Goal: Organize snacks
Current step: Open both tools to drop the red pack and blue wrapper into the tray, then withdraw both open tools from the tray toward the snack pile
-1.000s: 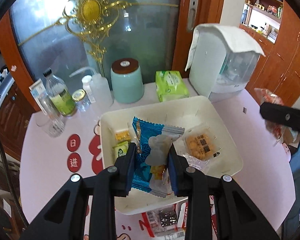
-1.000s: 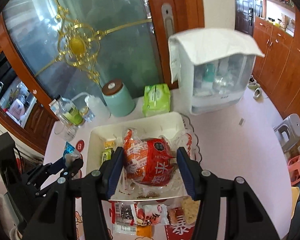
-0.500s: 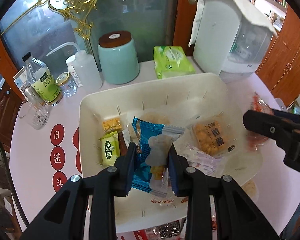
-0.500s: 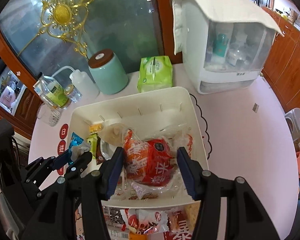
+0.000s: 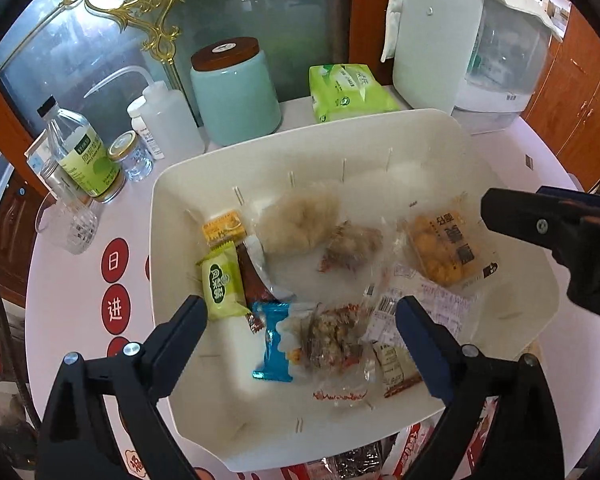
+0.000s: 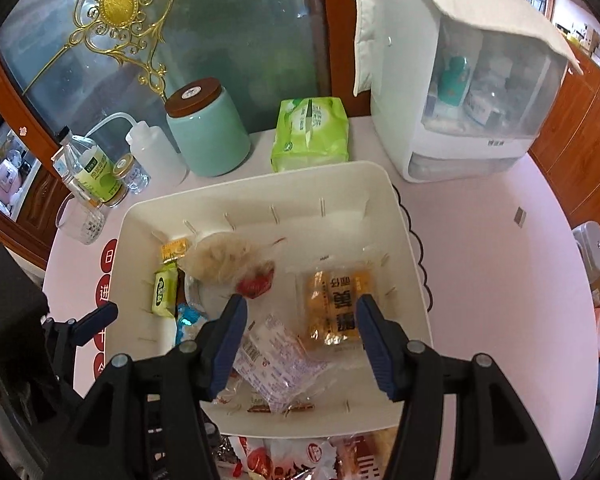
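Note:
A cream plastic bin point(image 5: 380, 132) point(image 6: 260, 184) on the pink table holds several snack packs. My left gripper point(image 5: 300, 316) is open and empty over the bin's near left part; the blue-wrapped snack point(image 5: 274, 344) lies in the bin just below it. My right gripper point(image 6: 300, 316) is open and empty over the bin's near right part, above a clear printed pack point(image 6: 276, 356) and beside a yellow cracker pack point(image 6: 336, 304) point(image 5: 448, 252). A green snack bar point(image 5: 220, 284) point(image 6: 165, 290) lies at the bin's left. More snack packs point(image 6: 300, 456) lie on the table in front of the bin.
Behind the bin stand a teal jar point(image 5: 236, 92), a green tissue pack point(image 6: 312, 132), a white squeeze bottle point(image 5: 168, 120), a green-label bottle point(image 5: 84, 156) and a small glass point(image 5: 72, 224). A white cloth-covered cabinet point(image 6: 460, 92) stands at the back right. The right gripper's arm shows in the left view point(image 5: 560, 232).
Both grippers have opened over the bin. The left let go of the blue snack and the right let go of the red bag; both packs now lie in the bin.

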